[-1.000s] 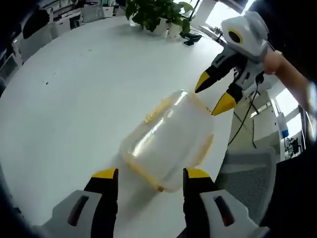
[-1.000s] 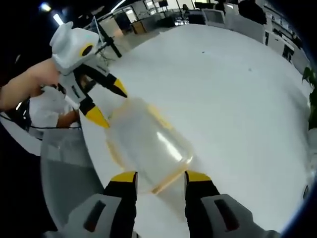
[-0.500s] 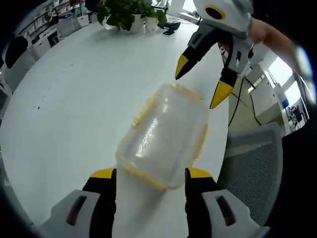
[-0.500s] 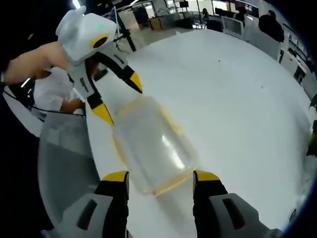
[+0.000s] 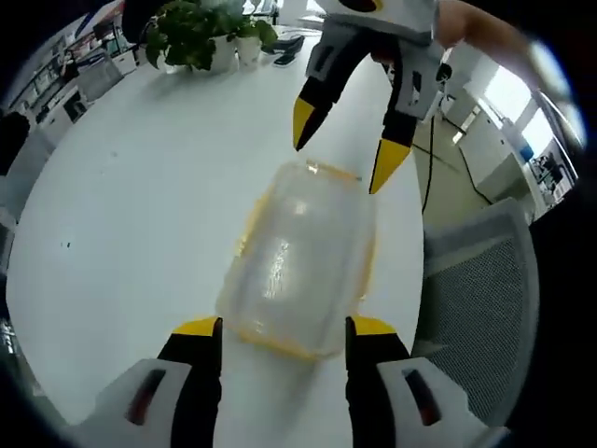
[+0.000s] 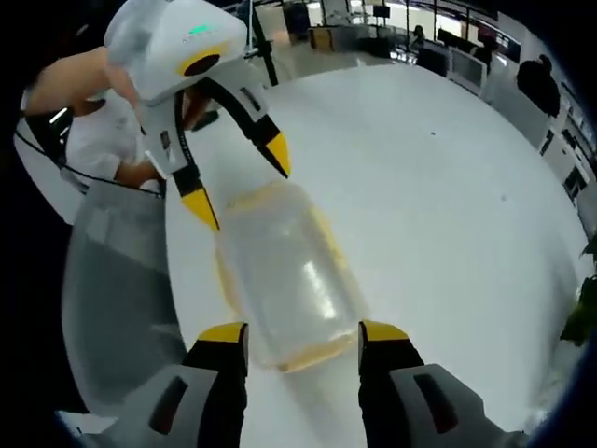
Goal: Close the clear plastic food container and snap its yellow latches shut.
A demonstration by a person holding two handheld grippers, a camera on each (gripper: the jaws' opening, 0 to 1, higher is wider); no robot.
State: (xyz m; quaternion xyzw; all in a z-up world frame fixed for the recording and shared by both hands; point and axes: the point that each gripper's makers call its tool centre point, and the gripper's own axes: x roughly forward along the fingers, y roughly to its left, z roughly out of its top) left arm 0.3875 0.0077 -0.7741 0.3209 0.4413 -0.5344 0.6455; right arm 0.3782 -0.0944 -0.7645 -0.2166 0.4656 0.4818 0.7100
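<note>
Both grippers have drawn in toward the container since a second ago, so that each now faces one short end of it squarely rather than from the side. That clear plastic container (image 5: 300, 263) lies on the white table (image 5: 121, 215) near its edge, lid on, with yellow latches (image 5: 250, 217) showing along its rim; whether any latch is snapped down cannot be told. In the left gripper view, the left gripper (image 5: 280, 329) has its jaws spread wide, wider than the container's near end, with the yellow tips just at that end's corners and nothing gripped. Whether the tips touch the plastic cannot be told. At the far end the right gripper (image 5: 343, 149) comes down from above, jaws also spread, its yellow tips just beside the far corners.

In the right gripper view the same holds from the other side: the right gripper's (image 6: 303, 334) tips sit at the near end of the container (image 6: 287, 275), open and empty, and the left gripper (image 6: 238, 179) straddles the far end, held by a person's hand (image 6: 70, 79).

Beyond the container, potted plants (image 5: 201, 33) stand at the far side of the table. A grey mesh chair (image 5: 476, 280) sits just off the table edge beside the container.
</note>
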